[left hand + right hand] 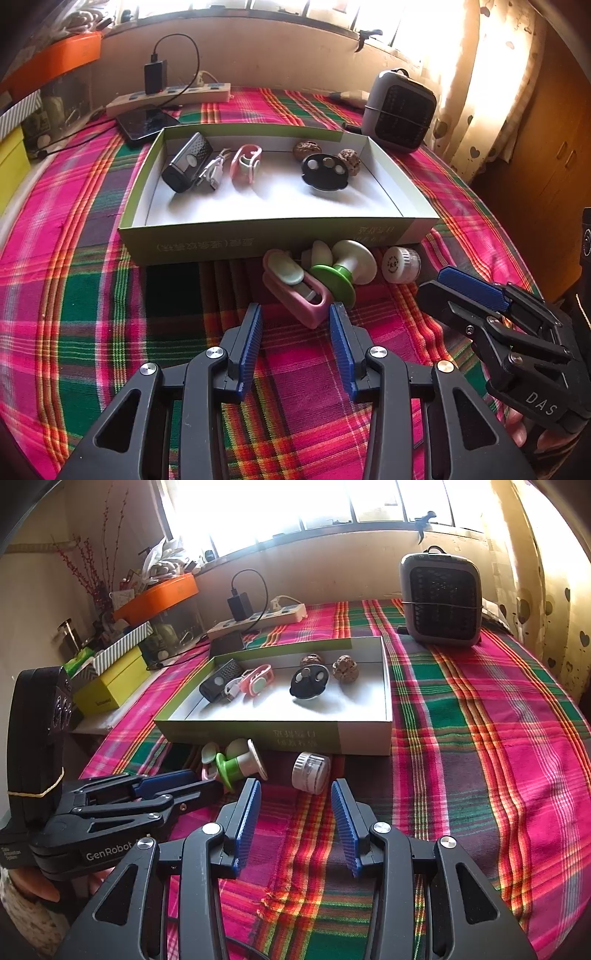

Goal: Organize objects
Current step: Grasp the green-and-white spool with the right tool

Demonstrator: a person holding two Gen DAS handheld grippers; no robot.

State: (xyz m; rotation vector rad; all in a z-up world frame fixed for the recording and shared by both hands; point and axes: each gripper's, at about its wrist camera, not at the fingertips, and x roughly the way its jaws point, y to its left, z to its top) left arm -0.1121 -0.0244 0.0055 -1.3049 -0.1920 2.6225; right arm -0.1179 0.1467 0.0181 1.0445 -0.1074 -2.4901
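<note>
My left claw (295, 325) is open, nothing between the pads — the pink clip (295, 291) lies just ahead of the tips on the plaid cloth (92, 314) covering the surface. Right claw (295, 801) also stands apart and empty, aimed at the small white jar (311, 772). The clip looks like light, stiff plastic w/ smooth sides, so I'd take it across its long flanks, near the middle, not by the pale lever on top, which prob. flexes. Touching it is the green-and-white spool (343, 271), round, likely to roll if nudged; I'd pinch its narrow neck. The jar lies on its side, ribbed cap, light, best taken across the body. All three sit against the near wall of the open box (258, 240). Inside already: a black gadget (188, 162), white cable (214, 171), second pink clip (245, 164), black disc (325, 171), two walnuts. Beyond that, a small heater (399, 110) and power strip (170, 96).
</note>
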